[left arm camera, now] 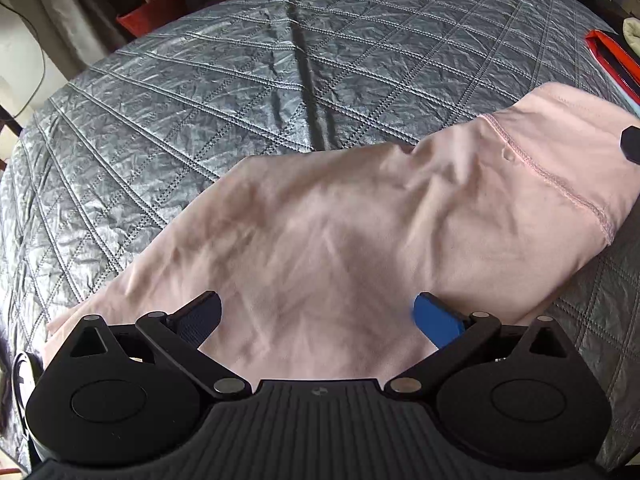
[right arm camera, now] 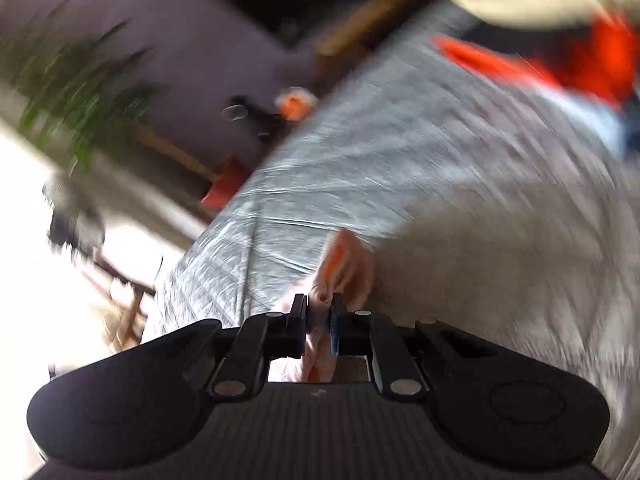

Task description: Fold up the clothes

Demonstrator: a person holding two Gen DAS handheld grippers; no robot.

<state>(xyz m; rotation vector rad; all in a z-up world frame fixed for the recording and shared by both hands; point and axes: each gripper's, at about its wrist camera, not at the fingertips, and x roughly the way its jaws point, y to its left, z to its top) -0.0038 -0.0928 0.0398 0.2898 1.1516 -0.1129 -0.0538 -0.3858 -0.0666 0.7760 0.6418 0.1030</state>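
A pale pink garment (left arm camera: 340, 240) lies spread on the grey quilted bedspread (left arm camera: 200, 100); its right part is lifted off the bed, with a stitched hem showing. My left gripper (left arm camera: 316, 316) is open, hovering over the garment's near part, a finger on either side of the cloth. My right gripper (right arm camera: 320, 312) is shut on a bunched fold of the pink garment (right arm camera: 344, 264) and holds it above the bedspread (right arm camera: 400, 152). The right wrist view is blurred by motion. A black bit of the right gripper shows at the left wrist view's right edge.
A red and black bag or case (left arm camera: 612, 56) lies at the bed's right edge, seen blurred in the right wrist view (right arm camera: 560, 64). A red box (left arm camera: 152, 12) stands beyond the far left of the bed. A green plant (right arm camera: 80, 92) stands off the bed.
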